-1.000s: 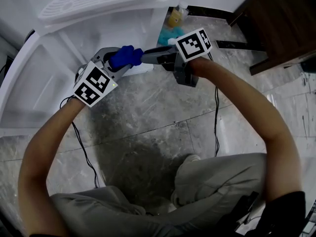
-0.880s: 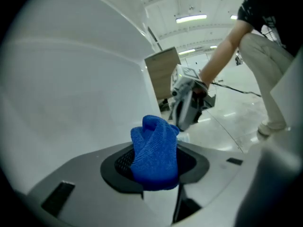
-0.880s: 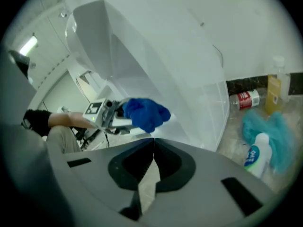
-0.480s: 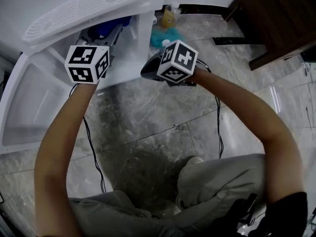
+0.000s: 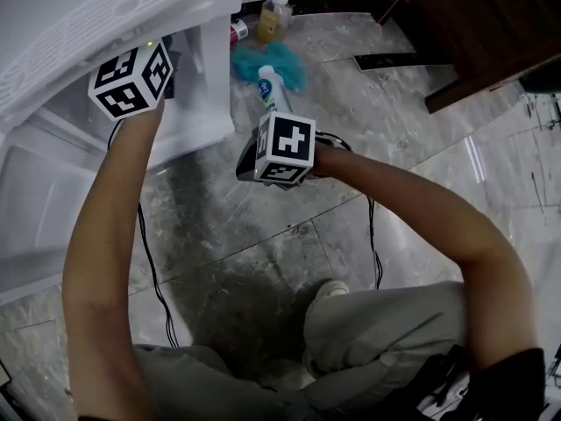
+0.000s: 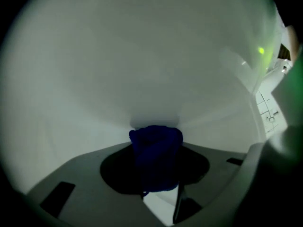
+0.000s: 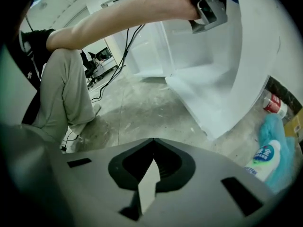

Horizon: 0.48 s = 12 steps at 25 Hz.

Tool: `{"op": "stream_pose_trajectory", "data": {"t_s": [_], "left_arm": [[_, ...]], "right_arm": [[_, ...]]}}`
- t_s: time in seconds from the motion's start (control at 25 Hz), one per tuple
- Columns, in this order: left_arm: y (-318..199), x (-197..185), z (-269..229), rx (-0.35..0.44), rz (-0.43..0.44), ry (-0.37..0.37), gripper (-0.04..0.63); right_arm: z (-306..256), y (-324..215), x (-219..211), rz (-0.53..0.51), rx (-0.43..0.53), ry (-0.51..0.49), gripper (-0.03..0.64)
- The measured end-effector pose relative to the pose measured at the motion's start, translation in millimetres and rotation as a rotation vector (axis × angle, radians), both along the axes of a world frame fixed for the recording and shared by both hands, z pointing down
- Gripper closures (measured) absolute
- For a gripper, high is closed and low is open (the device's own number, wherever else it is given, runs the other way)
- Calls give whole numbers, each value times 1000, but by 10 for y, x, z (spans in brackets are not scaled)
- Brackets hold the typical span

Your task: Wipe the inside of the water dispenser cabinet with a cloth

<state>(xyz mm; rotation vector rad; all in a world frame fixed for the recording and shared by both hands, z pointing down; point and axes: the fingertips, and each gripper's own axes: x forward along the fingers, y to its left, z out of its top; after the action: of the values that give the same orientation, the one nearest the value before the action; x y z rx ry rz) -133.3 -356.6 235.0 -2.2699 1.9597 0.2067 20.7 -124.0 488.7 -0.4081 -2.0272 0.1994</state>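
In the head view the left gripper (image 5: 140, 75) is seen at about ten o'clock, reached into the open front of the white water dispenser cabinet (image 5: 210, 77), so that only its marker cube and rear are shown. The right gripper (image 5: 279, 152) is held just above the picture's middle, over the grey stone floor (image 5: 263, 235) and well apart from the cabinet. At twelve o'clock from it a spray bottle (image 5: 270, 90) lies on a teal rag (image 5: 263, 60), and a dark wooden unit (image 5: 473, 24) is seen at two o'clock. In the left gripper view a dark blue cloth (image 6: 156, 150) is clenched between the jaws as a bunched wad and is presented to the cabinet's pale inner wall (image 6: 142, 56), which fills the frame from nine through three o'clock. A small green light (image 6: 260, 51) glows at two o'clock. Whether the wad touches the wall cannot be told, though it is very near. In the right gripper view the jaws are pressed together with nothing between them, pointing down at the floor; the cabinet is seen at one o'clock and the bottle at four. As for progress, the cloth is judged to be placed inside — the wiping itself looks barely begun, and no cleaned patch can be made out, so most of the interior appears left to do.
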Motion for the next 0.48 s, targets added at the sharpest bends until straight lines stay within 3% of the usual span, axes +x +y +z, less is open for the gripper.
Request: {"op": "stream_pose_trajectory", "data": {"t_s": [0.28,0.48], "left_arm": [[-35,-41,17,24,-37,41,430],[85,72,116,-5,3,102,430]], "right_arm": [[87,90,95,-9,-24,35,618],[88,106,43,-11,-32,42,618]]}}
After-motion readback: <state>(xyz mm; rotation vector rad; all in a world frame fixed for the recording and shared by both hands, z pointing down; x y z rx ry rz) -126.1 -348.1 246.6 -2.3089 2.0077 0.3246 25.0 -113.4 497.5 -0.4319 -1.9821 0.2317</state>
